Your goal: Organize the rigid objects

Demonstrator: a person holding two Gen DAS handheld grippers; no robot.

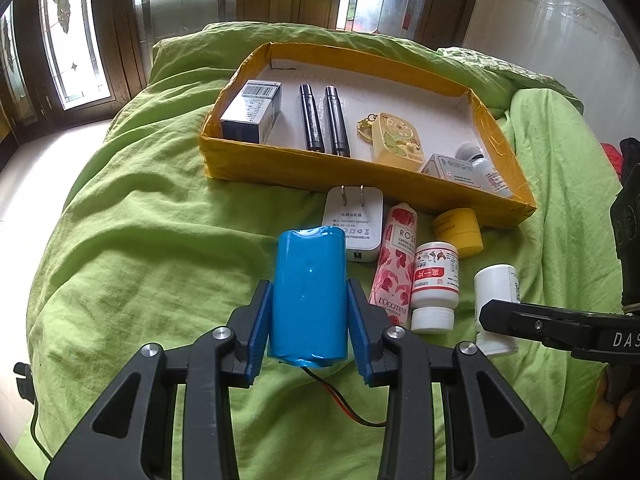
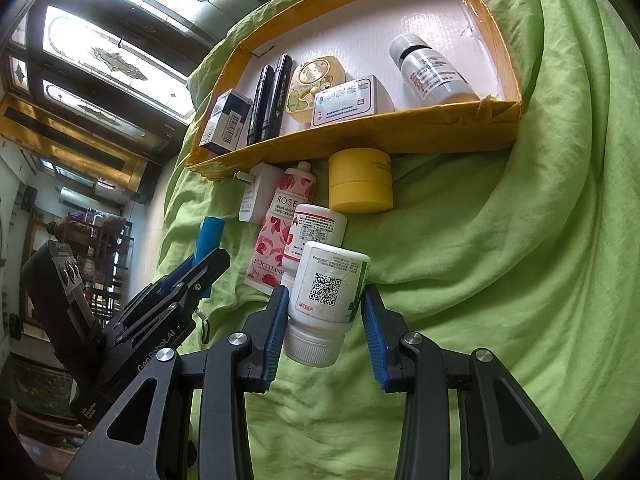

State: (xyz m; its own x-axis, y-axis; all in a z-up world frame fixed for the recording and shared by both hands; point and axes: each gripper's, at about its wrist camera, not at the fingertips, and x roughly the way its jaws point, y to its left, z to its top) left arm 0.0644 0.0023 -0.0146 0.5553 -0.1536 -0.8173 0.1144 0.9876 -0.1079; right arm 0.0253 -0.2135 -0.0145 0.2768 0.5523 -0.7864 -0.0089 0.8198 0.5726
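**Both grippers loaded beside the yellow tray**

A rumpled green bedcover (image 1: 132, 240) lies under leaded-glass windows (image 1: 76, 52). On it rests a shallow yellow-taped cardboard tray (image 1: 280, 168) with a white floor.

In the left wrist view the left gripper (image 1: 308, 312) is clenched on a blue-wrapped cylinder (image 1: 308, 292), its blue pads pressed to both sides; red and black wires (image 1: 340, 404) trail from the cylinder's near end. The tray sits at 12 o'clock from it. Inside the tray lie a blue-and-white carton (image 1: 252, 114), two black tubes (image 1: 322, 120) side by side, a yellow cartoon case (image 1: 398, 138), a small white box (image 1: 450, 170) and a clear bottle (image 1: 486, 172).

Just outside the tray's near wall lie a white plug adapter (image 1: 354, 222), a rose-print L'Occitane hand cream tube (image 1: 394, 264), a white bottle with a red label (image 1: 434, 292) and a yellow jar (image 1: 458, 232), all close together.

In the right wrist view the right gripper (image 2: 324, 320) grasps a white bottle with a QR code (image 2: 326, 304), cap toward the camera. The tray lies at 12 o'clock from it, the left gripper at 9 o'clock.
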